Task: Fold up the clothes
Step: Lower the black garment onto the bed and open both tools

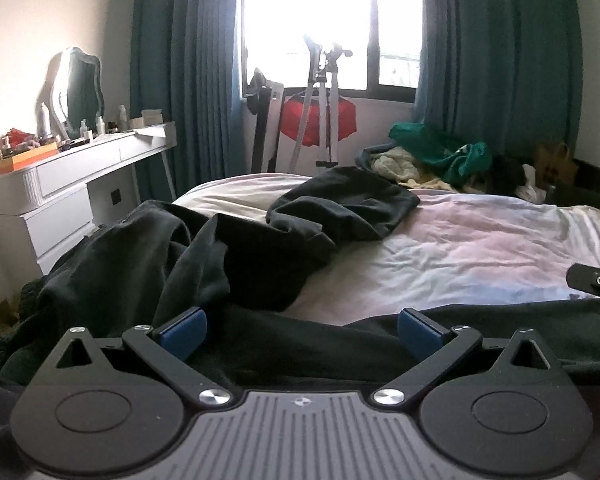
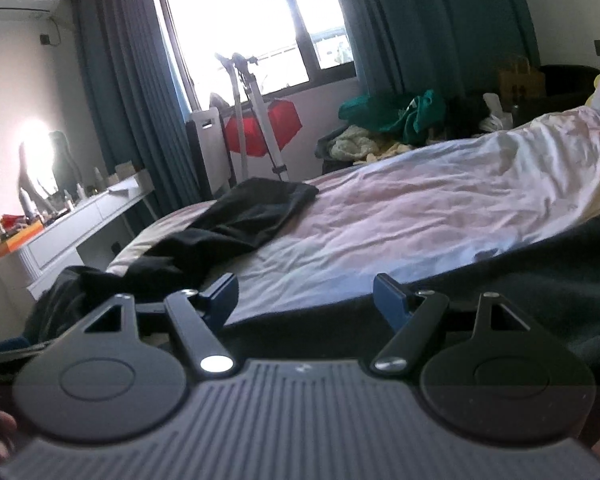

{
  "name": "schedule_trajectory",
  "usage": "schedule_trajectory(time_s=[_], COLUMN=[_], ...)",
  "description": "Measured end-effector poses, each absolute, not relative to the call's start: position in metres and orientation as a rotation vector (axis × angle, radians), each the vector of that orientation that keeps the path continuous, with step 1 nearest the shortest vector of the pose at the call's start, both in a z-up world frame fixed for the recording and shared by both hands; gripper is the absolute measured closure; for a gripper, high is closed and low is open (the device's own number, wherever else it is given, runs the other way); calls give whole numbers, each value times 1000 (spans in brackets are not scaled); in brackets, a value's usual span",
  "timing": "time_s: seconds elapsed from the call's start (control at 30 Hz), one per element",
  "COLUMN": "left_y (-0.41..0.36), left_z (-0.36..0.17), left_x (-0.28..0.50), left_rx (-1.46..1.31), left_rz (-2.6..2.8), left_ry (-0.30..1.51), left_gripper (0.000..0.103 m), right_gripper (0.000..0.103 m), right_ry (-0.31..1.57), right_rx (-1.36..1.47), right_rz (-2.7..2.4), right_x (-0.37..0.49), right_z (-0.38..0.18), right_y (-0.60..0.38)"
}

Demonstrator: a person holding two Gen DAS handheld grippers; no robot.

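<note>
my left gripper (image 1: 302, 330): jaws spread wide, nothing between the two blue pads (image 1: 184, 330); they hang just over the near hem of the black garment (image 1: 228, 248).
my right gripper (image 2: 304, 300): jaws also wide apart and holding nothing; both blue fingertips (image 2: 386, 300) sit above a straight dark cloth edge at the near side of the bed (image 2: 400, 216).
black garment: one dark piece sprawled across the near-left part of the bed, bunched and rumpled; a far fold (image 1: 340, 200) lies flat toward the foot, the near hem runs along the bed's edge under both my grippers. whether the far fold is a separate piece i cannot tell.
bed edges: left edge drops off beside the white dresser (image 1: 72, 184); the far edge faces the window (image 1: 312, 20).
open room: the pale wrinkled sheet right of and beyond the garment lies bare, a broad stretch between the black cloth and the clothes pile (image 1: 436, 156).
clothes pile: one heap past the far right of the bed, green, cream and dark items mixed; too tangled to count.
counts: two grippers, four blue pads, one tripod (image 1: 320, 112), one mirror (image 1: 80, 88) on the dresser, two teal curtains (image 1: 180, 60).
other gripper seen: a black part of my right one juts in at the right edge of the left view (image 1: 596, 280).
</note>
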State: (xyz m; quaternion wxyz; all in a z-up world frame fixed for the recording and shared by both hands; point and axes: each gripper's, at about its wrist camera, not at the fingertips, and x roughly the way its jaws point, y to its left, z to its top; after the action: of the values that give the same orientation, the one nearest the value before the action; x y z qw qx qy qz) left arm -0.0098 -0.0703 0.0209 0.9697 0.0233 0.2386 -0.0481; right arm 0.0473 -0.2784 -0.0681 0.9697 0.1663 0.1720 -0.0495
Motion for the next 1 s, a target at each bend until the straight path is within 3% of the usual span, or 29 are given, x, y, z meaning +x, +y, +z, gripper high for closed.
schedule_trajectory(time_s=[0.73,1.0], left_y=[-59,-48], left_z=[50,30], left_x=[-12,25], left_rx=[98,33], left_rz=[-63,-71], left_ry=[425,450], left_gripper=[0,0], right_gripper=[26,26], right_ry=[453,572], right_rx=[427,598], right_rz=[-28,58], right_x=[49,157], right_z=[-77,-89], right_y=[-282,-301])
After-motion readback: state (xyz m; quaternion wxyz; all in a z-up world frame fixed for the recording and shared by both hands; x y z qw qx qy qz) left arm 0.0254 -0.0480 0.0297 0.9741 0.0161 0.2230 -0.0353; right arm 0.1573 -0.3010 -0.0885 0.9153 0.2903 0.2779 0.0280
